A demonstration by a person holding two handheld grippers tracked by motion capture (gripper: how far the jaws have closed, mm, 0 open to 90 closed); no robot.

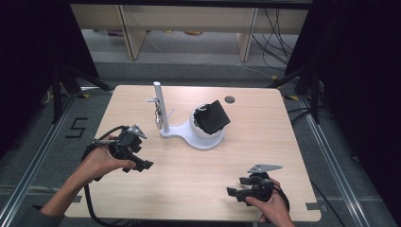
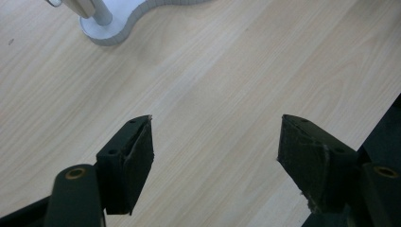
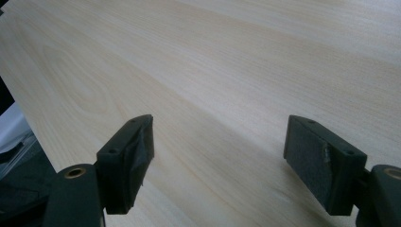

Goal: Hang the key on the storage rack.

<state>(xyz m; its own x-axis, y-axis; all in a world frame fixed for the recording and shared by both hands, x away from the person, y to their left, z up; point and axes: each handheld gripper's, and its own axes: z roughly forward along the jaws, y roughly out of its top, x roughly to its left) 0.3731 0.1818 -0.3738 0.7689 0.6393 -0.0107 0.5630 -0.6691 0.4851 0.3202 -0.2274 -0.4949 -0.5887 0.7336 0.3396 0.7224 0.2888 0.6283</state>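
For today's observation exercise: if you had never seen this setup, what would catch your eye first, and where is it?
The white stand in the middle of the wooden table draws the eye first: a thin upright post on its left and a round cup holding a tilted black block on its right. Next come the two black grippers, the left gripper near the left edge and the right gripper near the front right, both with jaws apart and holding nothing.

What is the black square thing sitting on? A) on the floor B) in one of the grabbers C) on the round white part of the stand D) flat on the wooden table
C: the black square thing rests tilted on the round white part of the stand, away from both open, empty hand-held grippers, left and right.
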